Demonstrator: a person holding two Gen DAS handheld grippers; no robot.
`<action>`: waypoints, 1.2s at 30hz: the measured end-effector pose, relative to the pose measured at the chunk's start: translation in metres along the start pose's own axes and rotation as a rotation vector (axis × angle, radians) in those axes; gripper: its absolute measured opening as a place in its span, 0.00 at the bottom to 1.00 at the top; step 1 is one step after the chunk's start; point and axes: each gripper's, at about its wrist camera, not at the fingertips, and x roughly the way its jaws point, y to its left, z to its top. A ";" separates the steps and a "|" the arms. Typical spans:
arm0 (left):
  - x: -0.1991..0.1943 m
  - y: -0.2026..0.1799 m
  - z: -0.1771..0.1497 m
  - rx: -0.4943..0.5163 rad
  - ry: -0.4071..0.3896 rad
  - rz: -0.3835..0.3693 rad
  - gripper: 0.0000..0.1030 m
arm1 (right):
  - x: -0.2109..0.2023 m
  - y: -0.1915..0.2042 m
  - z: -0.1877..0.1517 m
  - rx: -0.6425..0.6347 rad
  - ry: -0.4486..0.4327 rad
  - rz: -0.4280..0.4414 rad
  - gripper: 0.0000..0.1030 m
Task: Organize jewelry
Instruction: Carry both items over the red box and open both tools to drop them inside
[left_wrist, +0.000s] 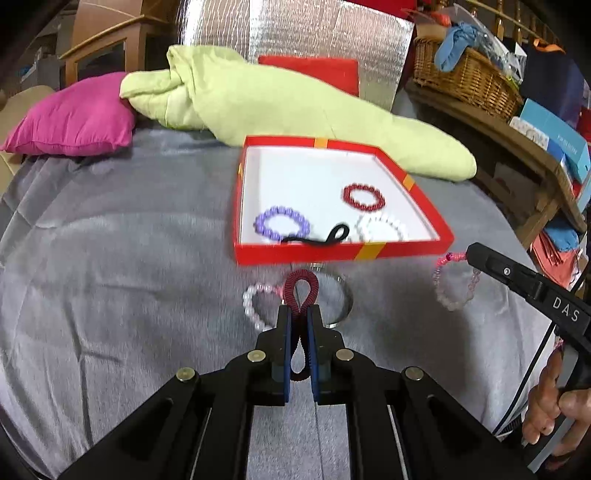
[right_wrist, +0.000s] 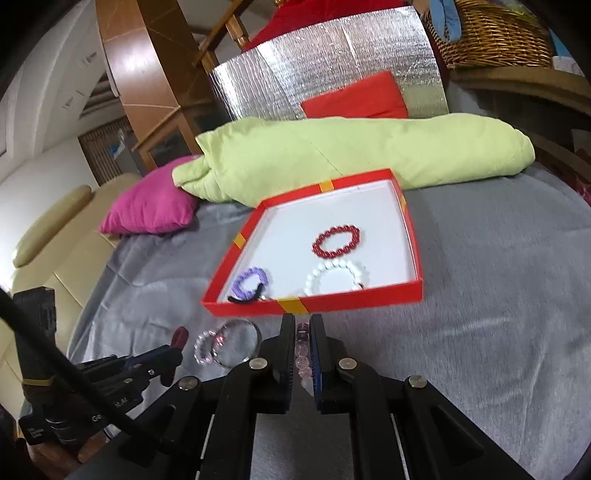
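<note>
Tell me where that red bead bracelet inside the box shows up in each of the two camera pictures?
Left wrist view: the red bead bracelet lies right of centre, in the right part of the red box, behind the white bracelet.
Right wrist view: the red bead bracelet sits just right of centre, again behind the white bracelet.
Shared landmark: the green folded quilt behind the box.

Red box, purple bracelet
</note>
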 end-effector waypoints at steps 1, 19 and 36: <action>0.000 -0.001 0.002 0.002 -0.008 -0.001 0.08 | -0.001 0.001 0.002 0.002 -0.005 0.004 0.09; 0.046 -0.001 0.070 -0.019 -0.039 -0.079 0.08 | 0.050 0.008 0.069 0.045 -0.015 0.109 0.09; 0.140 0.018 0.126 -0.079 0.074 -0.131 0.09 | 0.188 -0.012 0.127 0.250 0.114 0.176 0.09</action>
